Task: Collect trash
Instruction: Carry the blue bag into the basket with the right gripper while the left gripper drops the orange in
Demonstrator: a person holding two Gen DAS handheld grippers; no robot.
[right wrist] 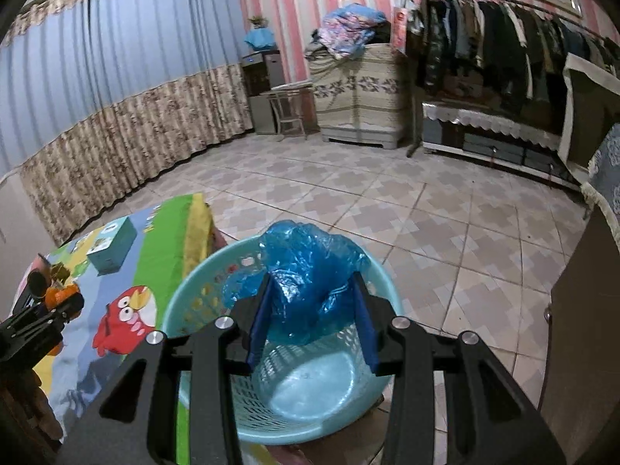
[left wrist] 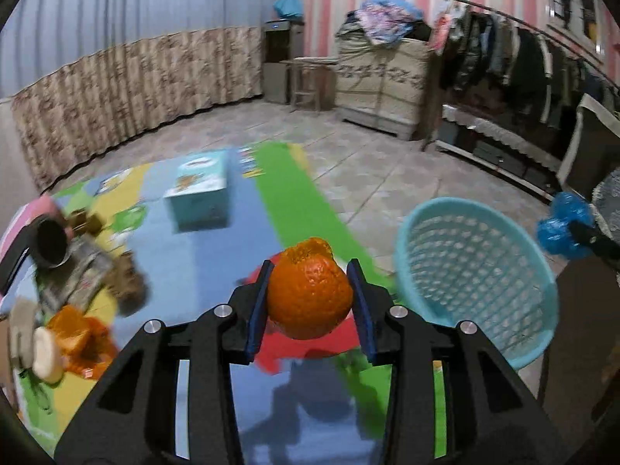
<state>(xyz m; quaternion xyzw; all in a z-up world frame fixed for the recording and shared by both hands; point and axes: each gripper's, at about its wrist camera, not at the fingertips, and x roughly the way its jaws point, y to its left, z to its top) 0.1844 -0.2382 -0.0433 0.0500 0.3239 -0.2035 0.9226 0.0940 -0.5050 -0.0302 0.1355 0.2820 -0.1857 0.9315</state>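
Observation:
My left gripper (left wrist: 310, 294) is shut on an orange peel (left wrist: 310, 294), a rounded hollow rind, held above the colourful cartoon table cover (left wrist: 217, 255). To its right stands a light blue plastic basket (left wrist: 480, 271). My right gripper (right wrist: 313, 302) is shut on a crumpled blue plastic bag (right wrist: 306, 271), held right over the same basket (right wrist: 217, 407). In the left wrist view that bag (left wrist: 562, 228) shows at the right, beyond the basket. The left gripper with the peel (right wrist: 64, 296) appears at the left edge of the right wrist view.
On the table sit a teal box (left wrist: 201, 190), a dark cup (left wrist: 50, 240), crumpled wrappers (left wrist: 77, 275) and more orange peel (left wrist: 73, 333). Beyond are a tiled floor (right wrist: 387, 201), curtains (right wrist: 116, 128), a clothes rack (right wrist: 503, 38) and a covered cabinet (right wrist: 360, 93).

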